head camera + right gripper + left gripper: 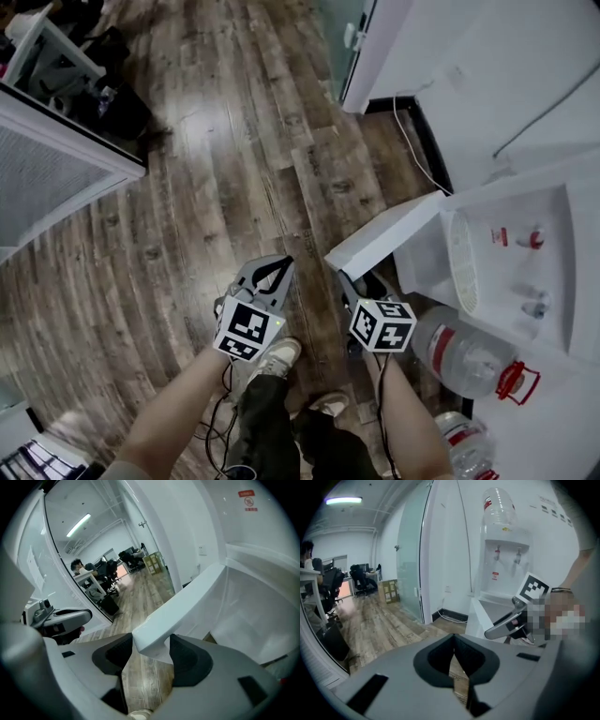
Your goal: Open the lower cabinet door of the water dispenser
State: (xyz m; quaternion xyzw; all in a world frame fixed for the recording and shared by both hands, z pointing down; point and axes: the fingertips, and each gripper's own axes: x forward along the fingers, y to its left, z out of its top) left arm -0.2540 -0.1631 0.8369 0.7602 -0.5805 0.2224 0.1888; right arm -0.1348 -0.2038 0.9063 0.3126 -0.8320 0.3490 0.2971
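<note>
Looking down over the wood floor (234, 141): the right hand-held gripper (345, 279) is at the free edge of the white door (384, 239), which stands swung out from the dispenser (553, 272). The left hand-held gripper (278, 267) hangs just beside it, above a shoe (279, 356). A bottle (464, 354) with a red handle sits near the dispenser.

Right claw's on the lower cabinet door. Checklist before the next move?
1. Right claw grip on cabinet door: ok, jaws closed on its free edge.
2. Door off the water dispenser: ok, swung out, with a gap showing.
3. Left claw out of the way: ok, shut and empty, off to the side.
4. Floor ahead of the door's edge: ok, bare wood in the head view.
5. Water bottle clear of the right arm: not ok, it sits close beside the forearm.
6. Door at its hinge limit: cannot tell.
</note>
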